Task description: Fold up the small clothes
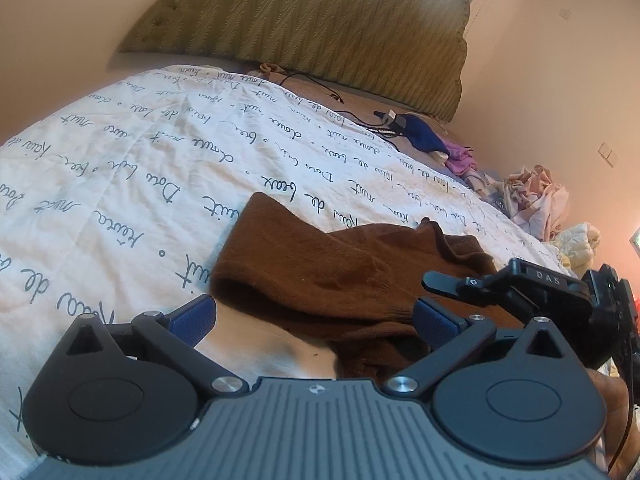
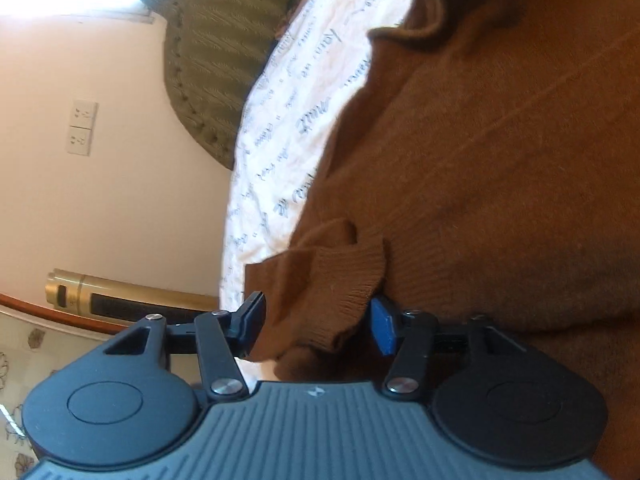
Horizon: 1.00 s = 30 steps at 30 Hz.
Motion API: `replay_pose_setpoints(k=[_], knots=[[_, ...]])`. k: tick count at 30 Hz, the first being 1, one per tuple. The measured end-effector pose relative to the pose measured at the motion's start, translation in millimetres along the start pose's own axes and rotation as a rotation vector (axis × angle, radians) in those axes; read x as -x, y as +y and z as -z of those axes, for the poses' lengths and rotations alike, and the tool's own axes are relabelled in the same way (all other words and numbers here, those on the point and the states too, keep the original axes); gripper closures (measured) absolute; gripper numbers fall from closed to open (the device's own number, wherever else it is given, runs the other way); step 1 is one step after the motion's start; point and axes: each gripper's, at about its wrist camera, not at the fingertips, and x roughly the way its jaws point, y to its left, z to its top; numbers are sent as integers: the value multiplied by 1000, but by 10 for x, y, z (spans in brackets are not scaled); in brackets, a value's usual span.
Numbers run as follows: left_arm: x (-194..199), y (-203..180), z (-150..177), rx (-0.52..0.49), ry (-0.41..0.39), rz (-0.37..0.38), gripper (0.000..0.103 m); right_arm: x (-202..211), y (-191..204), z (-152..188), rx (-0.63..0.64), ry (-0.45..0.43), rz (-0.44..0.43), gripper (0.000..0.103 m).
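Left wrist view: the left claw (image 1: 314,322), black-framed with 2 blue ribbed pads (image 1: 195,317), stands with its jaws wide apart, low over a bed covered by a white quilt printed with dark cursive script (image 1: 132,168). The brown knitted garment (image 1: 336,276) lies crumpled on the quilt directly ahead; its near edge reaches between the pads, and the right-hand pad touches the knit, while the left-hand pad stands clear over bare quilt. The right claw (image 1: 440,282) enters from the right, its black fingers lying at the garment's right side. Behind, an olive-green tufted upholstered headboard (image 1: 320,20) stands against a cream wall (image 1: 540,80); near it on the bed lie a black cable (image 1: 316,84), a blue cloth (image 1: 424,136), a purple cloth (image 1: 460,158) and a heap of pale pink and yellow laundry (image 1: 536,204). Right wrist view, rolled sideways: the right claw (image 2: 316,328) has its jaws partly apart, with a ribbed cuff or hem of the brown garment (image 2: 480,140) bunched between the 2 pads; whether the pads press the knit cannot be told. A white double wall socket (image 2: 82,128) and a brass-coloured cylindrical object (image 2: 132,292) appear at the left.
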Motion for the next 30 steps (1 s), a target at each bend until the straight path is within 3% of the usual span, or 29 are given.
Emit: replay_pose_setpoints(k=[2, 8, 12, 15, 18, 23, 28, 30], knots=[[-2, -3, 5, -7, 6, -9, 0, 8, 69, -12, 58, -26, 37, 92], [-43, 73, -120, 78, 7, 3, 0, 71, 543, -68, 294, -91, 92, 99], [-57, 151, -191, 209, 8, 89, 0, 226, 983, -113, 390, -109, 55, 99], [-78, 221, -219, 274, 15, 116, 0, 518, 1278, -161, 465, -140, 30, 99], [-98, 219, -252, 274, 30, 119, 0, 917, 1410, -248, 526, -180, 36, 99], [-191, 114, -250, 256, 69, 127, 0, 1637, 1263, -510, 573, -239, 131, 99], [-365, -125, -237, 213, 117, 153, 0, 2075, 744, -638, 528, -252, 243, 99], [-458, -232, -248, 181, 132, 118, 0, 2150, 456, -614, 494, -248, 280, 99]])
